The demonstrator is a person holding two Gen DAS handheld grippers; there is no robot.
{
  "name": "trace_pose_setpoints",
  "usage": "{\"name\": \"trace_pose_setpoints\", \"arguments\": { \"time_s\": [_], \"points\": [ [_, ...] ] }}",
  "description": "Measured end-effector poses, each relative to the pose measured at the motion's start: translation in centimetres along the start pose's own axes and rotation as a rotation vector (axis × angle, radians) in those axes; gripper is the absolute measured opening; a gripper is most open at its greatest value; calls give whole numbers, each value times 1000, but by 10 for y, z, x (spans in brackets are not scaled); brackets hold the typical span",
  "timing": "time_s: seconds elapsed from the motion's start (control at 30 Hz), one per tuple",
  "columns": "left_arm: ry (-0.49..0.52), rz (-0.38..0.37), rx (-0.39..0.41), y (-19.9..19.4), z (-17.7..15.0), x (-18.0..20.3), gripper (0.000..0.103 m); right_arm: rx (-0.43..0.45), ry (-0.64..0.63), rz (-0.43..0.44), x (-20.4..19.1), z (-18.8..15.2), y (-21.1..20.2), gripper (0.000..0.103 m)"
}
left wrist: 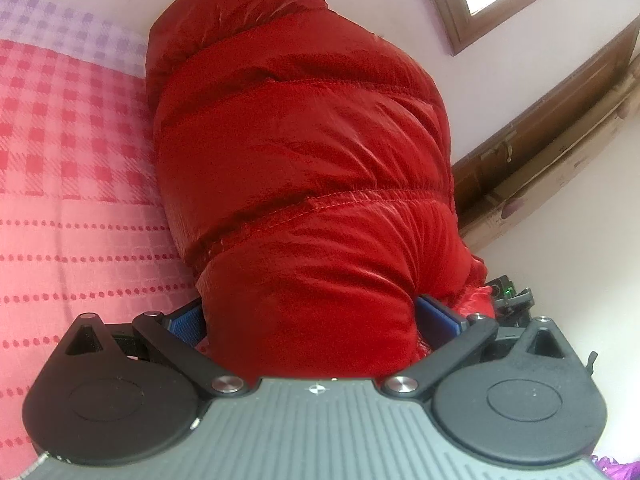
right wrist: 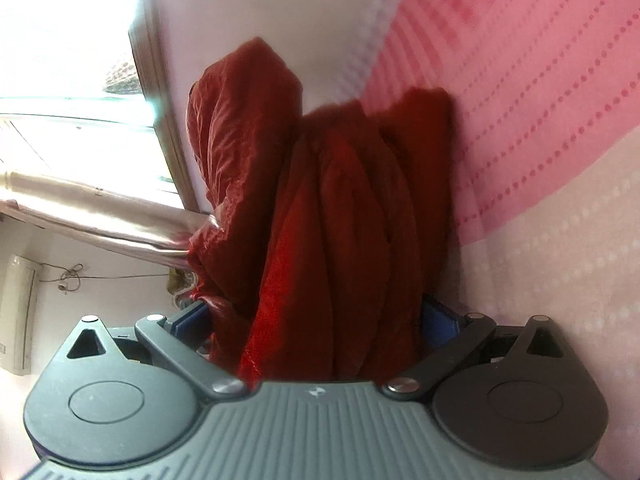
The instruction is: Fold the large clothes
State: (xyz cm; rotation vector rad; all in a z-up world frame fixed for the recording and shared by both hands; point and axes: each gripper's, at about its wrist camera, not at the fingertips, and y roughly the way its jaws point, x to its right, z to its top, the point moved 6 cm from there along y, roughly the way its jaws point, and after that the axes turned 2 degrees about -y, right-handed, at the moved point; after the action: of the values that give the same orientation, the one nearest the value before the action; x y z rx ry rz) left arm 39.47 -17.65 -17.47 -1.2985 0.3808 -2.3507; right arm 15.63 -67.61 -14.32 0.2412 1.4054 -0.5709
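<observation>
The left gripper (left wrist: 310, 320) has its blue-padded jaws pressed against both sides of a thick fold of the glossy red quilted puffer jacket (left wrist: 304, 152), which bulges up between them and fills the middle of the left wrist view. The jacket rises above a pink and red checked bedspread with dotted stripes (left wrist: 68, 184), and whether its far end touches the cloth cannot be told. To the right, a brown wooden door (left wrist: 560, 120) stands against the pale wall, with a long cardboard box (left wrist: 560, 184) along its foot; what the box holds is hidden. The right gripper (right wrist: 320, 316) likewise clamps a bunched, pleated part of the same jacket (right wrist: 344, 208), the fabric blurred, with the bedspread (right wrist: 540, 120) on the right and a bright window with a brown frame (right wrist: 80, 100) on the left.
</observation>
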Motion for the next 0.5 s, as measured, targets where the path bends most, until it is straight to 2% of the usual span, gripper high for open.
{"name": "trace_pose_setpoints", "arguments": {
  "time_s": [0.17, 0.27, 0.37, 0.5],
  "points": [
    [-3, -4, 3, 0, 0, -1, 103, 60, 80, 72, 9, 6, -14, 103],
    [-4, 2, 9, 1, -1, 0, 103, 66, 94, 66, 8, 14, -9, 103],
    [-5, 8, 10, 1, -2, 1, 103, 64, 47, 13, 0, 20, 1, 103],
    [-2, 10, 9, 2, -2, 2, 103, 9, -97, -90, -16, 21, 11, 103]
  ]
}}
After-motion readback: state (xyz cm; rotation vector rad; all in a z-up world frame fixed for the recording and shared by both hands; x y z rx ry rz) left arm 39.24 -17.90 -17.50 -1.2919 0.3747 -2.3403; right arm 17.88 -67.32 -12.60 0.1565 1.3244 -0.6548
